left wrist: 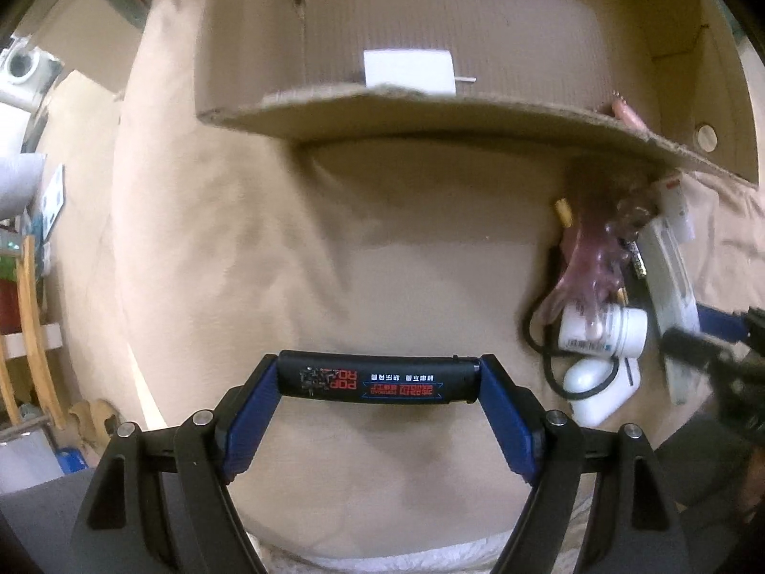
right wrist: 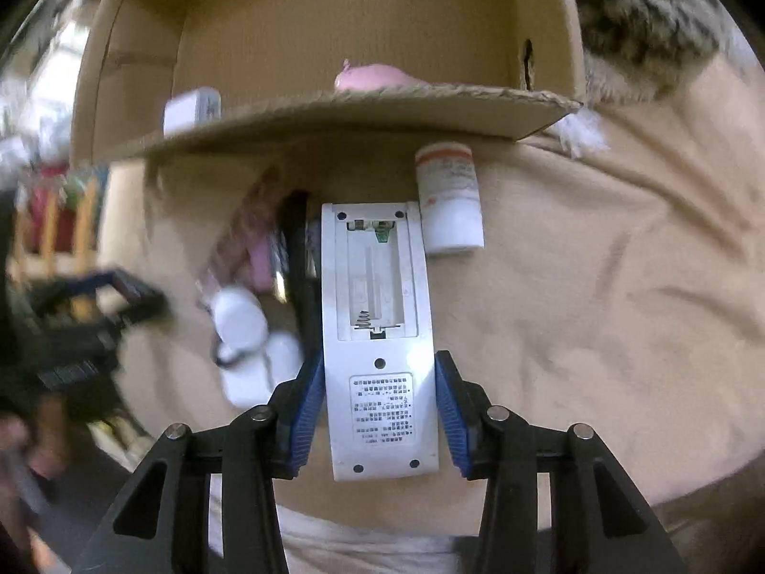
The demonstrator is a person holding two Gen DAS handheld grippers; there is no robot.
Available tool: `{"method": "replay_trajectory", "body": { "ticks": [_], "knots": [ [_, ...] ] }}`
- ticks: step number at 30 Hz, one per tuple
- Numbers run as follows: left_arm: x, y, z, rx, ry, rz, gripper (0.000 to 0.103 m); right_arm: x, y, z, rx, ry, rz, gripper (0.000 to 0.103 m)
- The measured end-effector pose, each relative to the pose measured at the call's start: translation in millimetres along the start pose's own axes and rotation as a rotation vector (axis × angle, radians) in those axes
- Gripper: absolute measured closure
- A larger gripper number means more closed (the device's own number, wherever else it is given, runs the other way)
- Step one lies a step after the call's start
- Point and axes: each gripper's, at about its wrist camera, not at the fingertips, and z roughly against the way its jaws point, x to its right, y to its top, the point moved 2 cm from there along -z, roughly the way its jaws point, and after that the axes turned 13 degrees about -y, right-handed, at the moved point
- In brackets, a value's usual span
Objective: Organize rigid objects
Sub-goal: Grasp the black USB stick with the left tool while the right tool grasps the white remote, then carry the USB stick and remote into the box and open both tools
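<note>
1. Left gripper (left wrist: 377, 378) is clamped on a black tube-shaped item (left wrist: 377, 381) w/ red + white print, held crosswise between the blue pads, one pad on each end. It's up over the tan cloth (left wrist: 334, 239), in front of the cardboard box (left wrist: 430, 110).
2. Right gripper (right wrist: 380, 402) has its jaws fairly narrow, one either side of the white remote (right wrist: 377, 335). Left pad looks to be touching the remote's edge, right pad shows a thin gap, so can't tell if it's properly gripped.
3. Remote is lying back-side up on the cloth, battery cover off, spring + contacts showing. Its far end points toward the box.
4. White pill bottle (right wrist: 449, 201) w/ orange-striped label lies on its side just beside the remote's far right corner, touching or nearly.
5. Left of the remote there's a blurry pile: another white bottle (left wrist: 602, 330), a white earbud-type case (left wrist: 588, 378), black cable, some pink plastic stuff.
6. Inside the box: a white charger block (left wrist: 409, 71) and something pink (right wrist: 375, 77) near the front edge, mostly hidden by the flap.
</note>
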Motion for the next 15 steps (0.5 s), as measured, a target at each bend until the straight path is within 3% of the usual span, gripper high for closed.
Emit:
{"method": "replay_trajectory", "body": {
  "ticks": [5,11,15],
  "knots": [
    [8.1,-2.3,0.2,0.003,0.015,-0.026,0.024,-18.6,11.8,-14.0,0.026,-0.102,0.057,0.056],
    [5.2,-7.4,4.8,0.023,0.026,0.004,0.024,-24.6,23.5,-10.7,0.041,-0.119,0.068,0.057],
    [-2.1,-13.0,11.3,0.051,0.016,0.043,0.024,-21.4,7.3,1.2,0.063,-0.122,0.067,0.057]
  ]
}}
